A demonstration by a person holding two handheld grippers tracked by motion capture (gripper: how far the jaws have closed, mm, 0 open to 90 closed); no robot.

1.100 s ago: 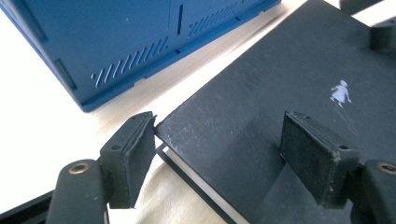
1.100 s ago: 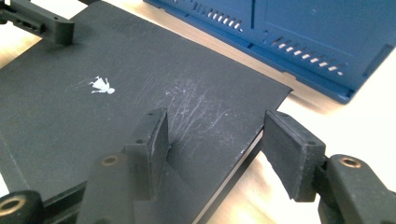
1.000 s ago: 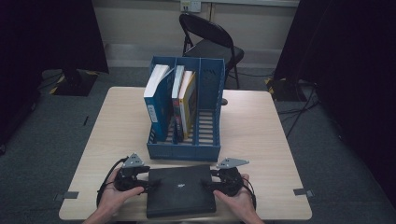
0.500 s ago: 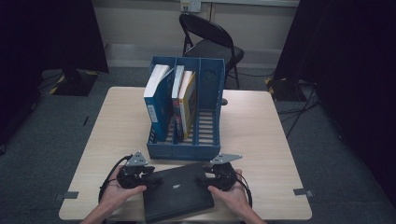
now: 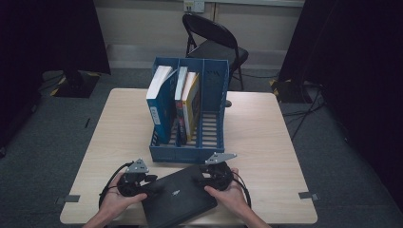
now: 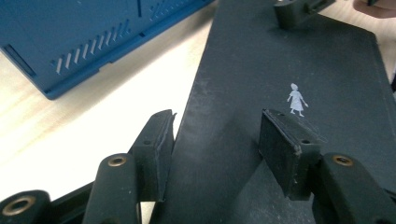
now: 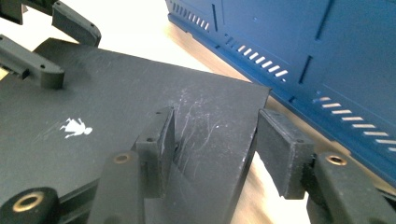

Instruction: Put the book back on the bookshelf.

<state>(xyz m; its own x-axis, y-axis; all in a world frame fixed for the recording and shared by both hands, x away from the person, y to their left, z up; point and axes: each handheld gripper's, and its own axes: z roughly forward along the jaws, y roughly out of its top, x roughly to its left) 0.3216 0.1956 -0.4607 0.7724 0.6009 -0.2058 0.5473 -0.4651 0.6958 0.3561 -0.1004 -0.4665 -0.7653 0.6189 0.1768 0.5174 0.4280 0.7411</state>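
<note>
so both my left gripper and right gripper just closed onto the black book at the desk's near edge, which has swung askew since a second ago, so probably ready to lift.

The pale wooden bench carries a blue three-slot file rack just beyond both pairs of jaws, and a black hardback book lying flat between them, tilted askew. In the left gripper view, bare bench shows between the left jaws and the rack's front wall.
</note>
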